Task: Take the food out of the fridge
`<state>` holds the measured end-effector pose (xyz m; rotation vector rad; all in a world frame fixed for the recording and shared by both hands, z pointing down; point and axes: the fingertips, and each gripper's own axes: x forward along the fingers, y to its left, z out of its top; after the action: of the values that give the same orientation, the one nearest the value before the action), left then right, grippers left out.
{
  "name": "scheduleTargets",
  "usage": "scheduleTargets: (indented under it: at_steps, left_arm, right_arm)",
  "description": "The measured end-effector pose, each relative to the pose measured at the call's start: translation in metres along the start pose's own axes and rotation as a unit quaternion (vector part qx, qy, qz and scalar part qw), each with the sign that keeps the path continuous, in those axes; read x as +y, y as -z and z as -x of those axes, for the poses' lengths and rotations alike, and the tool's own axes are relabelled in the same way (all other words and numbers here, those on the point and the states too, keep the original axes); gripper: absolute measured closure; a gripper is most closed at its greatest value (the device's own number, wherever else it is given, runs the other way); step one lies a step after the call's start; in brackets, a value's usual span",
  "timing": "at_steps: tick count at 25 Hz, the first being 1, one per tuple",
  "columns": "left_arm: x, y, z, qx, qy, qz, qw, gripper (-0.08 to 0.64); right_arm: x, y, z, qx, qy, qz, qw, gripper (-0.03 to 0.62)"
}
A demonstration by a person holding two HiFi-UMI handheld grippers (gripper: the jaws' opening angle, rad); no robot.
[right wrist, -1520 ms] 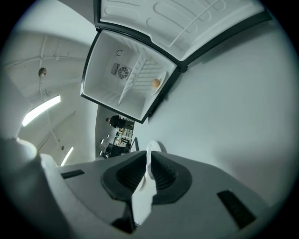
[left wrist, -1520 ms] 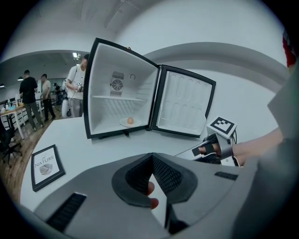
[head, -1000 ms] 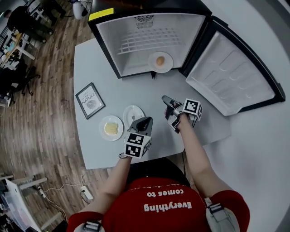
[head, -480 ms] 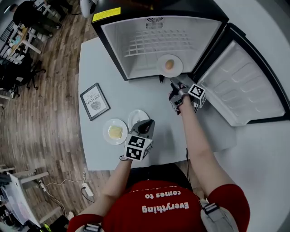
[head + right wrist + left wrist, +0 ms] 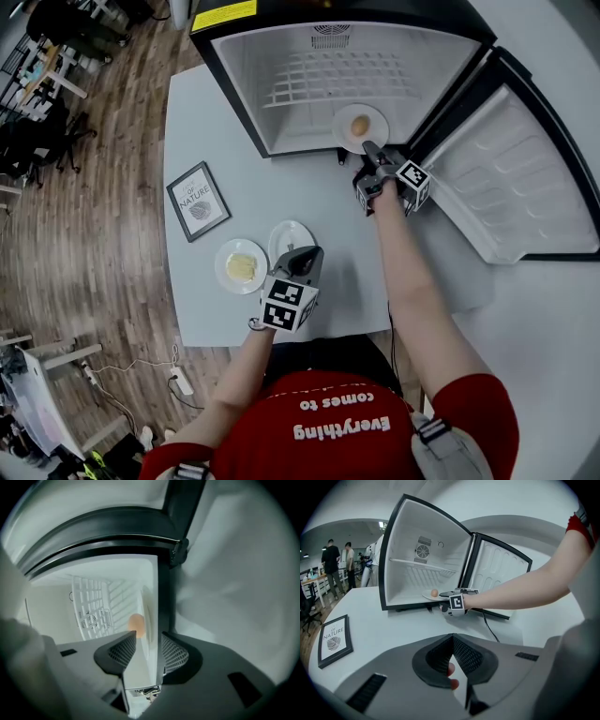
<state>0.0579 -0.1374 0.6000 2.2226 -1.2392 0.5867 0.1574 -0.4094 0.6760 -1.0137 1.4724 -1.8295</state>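
Note:
A brown egg (image 5: 359, 126) lies on a small white plate (image 5: 343, 120) at the front right of the open fridge's floor (image 5: 291, 131). My right gripper (image 5: 368, 147) is at the plate's near rim, rolled on its side. Its jaws have just been opening and stand open. In the right gripper view the plate's edge (image 5: 148, 611) runs into the gap of that gripper (image 5: 149, 637), with no pad pressing on it, and the egg (image 5: 137, 623) is just beyond. My left gripper (image 5: 302, 251) hovers low over the table, shut and empty (image 5: 452, 638).
On the table by the left gripper stand a plate with yellow food (image 5: 242, 266) and an empty white plate (image 5: 289, 236). A framed picture (image 5: 195, 200) lies further left. The fridge door (image 5: 525, 178) hangs open to the right. A wire shelf (image 5: 328, 80) spans the fridge.
My right gripper has travelled from the middle of the table up to the plate at the fridge's front edge and rolled over. The left gripper has stayed near the two plates.

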Motion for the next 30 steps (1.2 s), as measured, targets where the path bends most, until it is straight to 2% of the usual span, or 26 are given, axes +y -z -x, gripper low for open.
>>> scheduleTargets:
  at_steps: [2,4,5,14,18,24,30]
  left_arm:
    - [-0.001,-0.001,0.002,-0.001,0.002,0.000,1.0000,0.554]
    - [0.000,0.000,0.004,-0.001,0.001,0.000,1.0000,0.554]
    - [0.001,0.001,0.005,0.000,0.000,0.000,1.0000,0.554]
    - [0.005,0.003,0.014,-0.002,-0.007,-0.002,1.0000,0.554]
    - [0.004,0.001,0.019,-0.008,-0.007,-0.006,0.9999,0.554]
    - [0.002,-0.001,0.035,-0.019,-0.007,-0.005,0.9998,0.554]
    - [-0.004,-0.005,0.062,-0.028,-0.004,-0.008,0.9996,0.554]
  right_arm:
    - [-0.004,-0.001,-0.001,-0.004,0.002,-0.008,1.000,0.435]
    - [-0.007,-0.001,0.000,-0.004,0.010,0.006,1.000,0.536]
    - [-0.007,0.000,0.001,-0.003,0.009,0.015,1.000,0.556]
    - [0.007,0.004,0.007,0.017,-0.023,0.025,0.999,0.568]
    - [0.022,0.010,0.016,0.027,-0.049,0.024,0.998,0.568]
    - [0.054,0.033,0.038,0.055,-0.092,0.040,0.993,0.568]
    - [0.078,0.068,0.073,0.080,-0.110,0.046,0.990,0.568]
